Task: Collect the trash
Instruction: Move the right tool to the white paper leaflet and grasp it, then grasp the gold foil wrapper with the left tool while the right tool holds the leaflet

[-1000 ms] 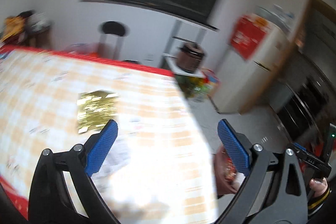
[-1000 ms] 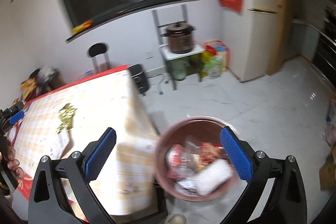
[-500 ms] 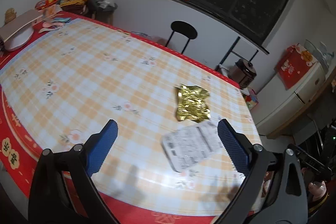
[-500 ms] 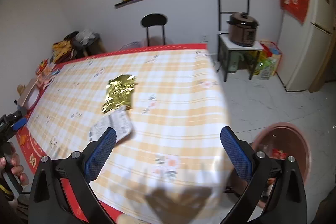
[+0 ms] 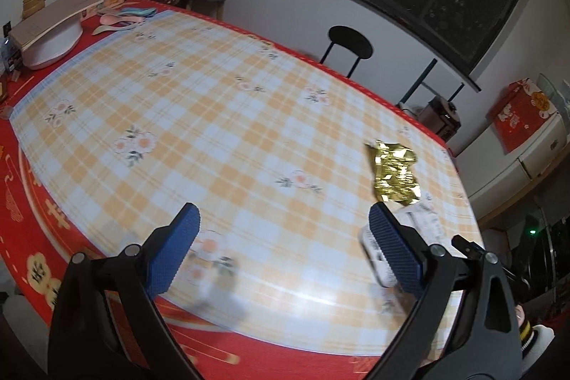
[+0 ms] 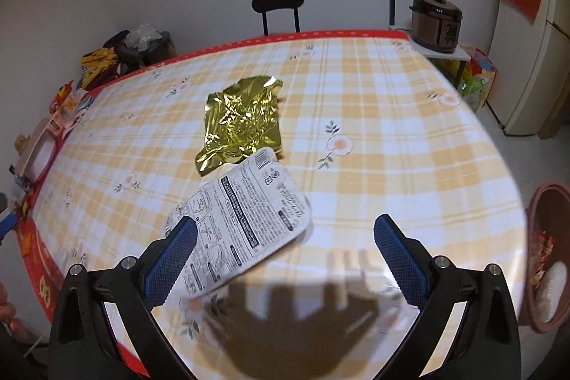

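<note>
A crumpled gold foil wrapper (image 6: pixel 242 121) lies on the checked tablecloth (image 6: pixel 392 138), with a flat white printed packet (image 6: pixel 242 227) just in front of it, its far end at the foil's near edge. My right gripper (image 6: pixel 285 253) hangs open above the table's near side, the packet's near end between and under its left finger. In the left wrist view the gold foil wrapper (image 5: pixel 393 171) and the white packet (image 5: pixel 424 221) sit at the right, partly behind the right finger. My left gripper (image 5: pixel 285 246) is open and holds nothing.
A brown bin (image 6: pixel 547 259) with trash in it stands on the floor right of the table. A black chair (image 6: pixel 278 6) is at the far side. Boxes and a white dish (image 5: pixel 50 31) crowd the table's far left end. A cooker (image 6: pixel 436 22) and fridge stand at the right.
Both grippers swung away from the bin and floor back over the table. The right one came closer to the white packet; the left view slid left along the tablecloth.
</note>
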`<state>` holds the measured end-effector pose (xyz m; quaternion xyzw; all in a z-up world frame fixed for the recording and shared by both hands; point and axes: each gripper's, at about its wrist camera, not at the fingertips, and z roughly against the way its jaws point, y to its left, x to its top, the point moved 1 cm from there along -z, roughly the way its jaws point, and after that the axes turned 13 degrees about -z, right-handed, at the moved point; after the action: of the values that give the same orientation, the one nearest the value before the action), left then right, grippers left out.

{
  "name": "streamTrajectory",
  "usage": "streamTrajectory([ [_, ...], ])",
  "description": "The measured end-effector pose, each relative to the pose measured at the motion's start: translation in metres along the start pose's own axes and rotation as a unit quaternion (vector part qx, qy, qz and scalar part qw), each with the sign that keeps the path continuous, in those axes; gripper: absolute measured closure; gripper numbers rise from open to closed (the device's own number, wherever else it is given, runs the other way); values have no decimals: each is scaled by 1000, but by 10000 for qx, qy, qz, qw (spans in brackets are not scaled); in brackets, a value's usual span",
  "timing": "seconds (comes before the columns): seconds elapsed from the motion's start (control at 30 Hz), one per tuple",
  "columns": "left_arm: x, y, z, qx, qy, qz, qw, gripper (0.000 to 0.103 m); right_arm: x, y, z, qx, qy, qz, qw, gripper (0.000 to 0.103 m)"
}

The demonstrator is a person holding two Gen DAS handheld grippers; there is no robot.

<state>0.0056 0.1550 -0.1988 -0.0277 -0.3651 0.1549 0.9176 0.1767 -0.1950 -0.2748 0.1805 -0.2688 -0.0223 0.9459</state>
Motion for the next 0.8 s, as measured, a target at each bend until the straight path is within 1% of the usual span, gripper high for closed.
streamTrajectory([
  [0.07, 2, 14, -3, 29, 43, -23, 10000, 9, -2, 4, -19, -183, -9, -171, 9997, 5],
  [0.17, 5, 27, -8, 49, 106, -77, 9999, 9, -6, 7, -40, -335, 32, -415, 9986, 5],
  [0.33, 10, 42, -17, 12, 181, -176, 9997, 9, -10, 11, -61, -484, 126, -653, 9966, 5],
  [0.47, 14, 49, -24, -76, 221, -198, 9995, 9, -13, 16, -69, -475, 244, -668, 9963, 5],
  [0.6, 12, 53, -29, -150, 272, -158, 9994, 9, -12, 22, -73, -514, 245, -658, 9962, 5],
  [0.73, 9, 56, -32, -154, 307, -66, 9994, 9, -10, 24, -74, -491, 300, -675, 9961, 5],
  [0.77, 8, 57, -32, -150, 310, -32, 9994, 9, -10, 24, -74, -451, 317, -670, 9962, 6],
  [0.8, 7, 58, -33, -145, 315, -6, 9994, 9, -10, 25, -74, -415, 328, -649, 9965, 10],
])
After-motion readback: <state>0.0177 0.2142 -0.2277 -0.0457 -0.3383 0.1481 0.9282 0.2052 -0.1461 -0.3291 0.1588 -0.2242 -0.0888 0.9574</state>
